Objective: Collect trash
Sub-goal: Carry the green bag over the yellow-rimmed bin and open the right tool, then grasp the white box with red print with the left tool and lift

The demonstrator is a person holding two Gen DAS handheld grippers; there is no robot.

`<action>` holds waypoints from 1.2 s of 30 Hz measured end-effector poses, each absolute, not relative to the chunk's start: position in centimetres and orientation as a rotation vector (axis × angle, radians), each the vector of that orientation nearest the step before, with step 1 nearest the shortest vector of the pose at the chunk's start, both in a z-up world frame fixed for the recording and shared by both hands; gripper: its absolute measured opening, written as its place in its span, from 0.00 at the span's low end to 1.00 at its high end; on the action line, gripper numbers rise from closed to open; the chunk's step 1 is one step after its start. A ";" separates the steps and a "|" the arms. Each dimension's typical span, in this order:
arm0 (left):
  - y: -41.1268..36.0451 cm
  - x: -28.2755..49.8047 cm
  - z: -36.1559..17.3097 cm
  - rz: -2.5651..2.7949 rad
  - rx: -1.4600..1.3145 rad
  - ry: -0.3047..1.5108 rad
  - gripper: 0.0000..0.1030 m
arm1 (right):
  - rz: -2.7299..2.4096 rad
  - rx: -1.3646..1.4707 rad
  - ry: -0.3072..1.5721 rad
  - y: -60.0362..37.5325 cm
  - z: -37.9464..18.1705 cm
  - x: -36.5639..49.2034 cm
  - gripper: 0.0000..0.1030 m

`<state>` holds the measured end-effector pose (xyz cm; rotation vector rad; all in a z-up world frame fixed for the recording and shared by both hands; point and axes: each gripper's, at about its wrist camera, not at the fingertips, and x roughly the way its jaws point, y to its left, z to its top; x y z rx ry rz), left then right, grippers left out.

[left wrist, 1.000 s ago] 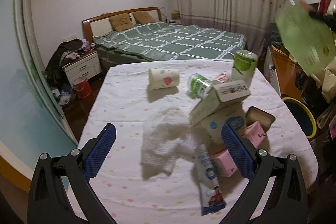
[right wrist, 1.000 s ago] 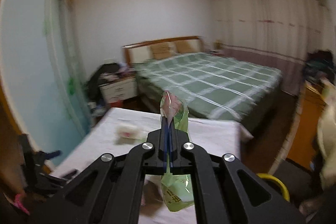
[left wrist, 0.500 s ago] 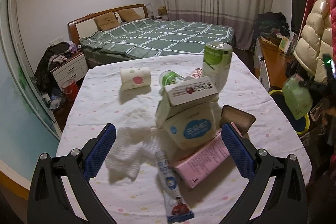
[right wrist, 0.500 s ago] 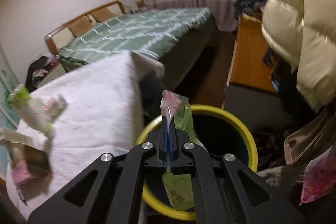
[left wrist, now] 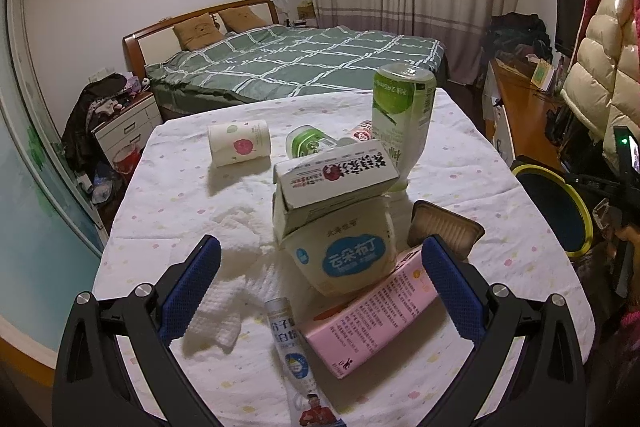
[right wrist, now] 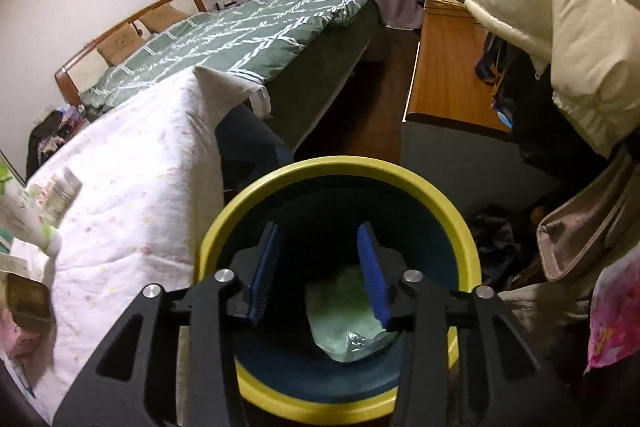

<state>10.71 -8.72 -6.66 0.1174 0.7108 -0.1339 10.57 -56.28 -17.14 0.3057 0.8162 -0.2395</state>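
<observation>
Crinkled green wrapper (right wrist: 346, 319) inside round yellow-rimmed bin (right wrist: 332, 169), parted jaws above.

the round white tub (left wrist: 350, 255) carries a blue cloud label reading 云朵布丁. the tube (left wrist: 290, 343) in front shows 分子 and 白. print on the other packages is too small to read.

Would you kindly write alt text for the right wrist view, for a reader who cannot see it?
The right hand-held gripper, open, hangs over a yellow-rimmed bin with a green wrapper lying inside. To the left is a table under a white dotted cloth, with a green-quilted bed behind.
</observation>
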 end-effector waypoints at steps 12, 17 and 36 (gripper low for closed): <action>-9.7 14.9 -7.2 -0.111 0.079 0.712 0.96 | -0.197 0.313 0.783 -54.4 -15.9 9.1 0.43; -9.9 16.2 -7.3 -0.074 0.068 0.703 0.96 | -0.181 0.313 0.781 -53.9 -15.7 9.1 0.43; -10.1 17.4 -6.8 -0.058 0.059 0.677 0.73 | -0.166 0.342 0.784 -53.9 -16.2 8.6 0.43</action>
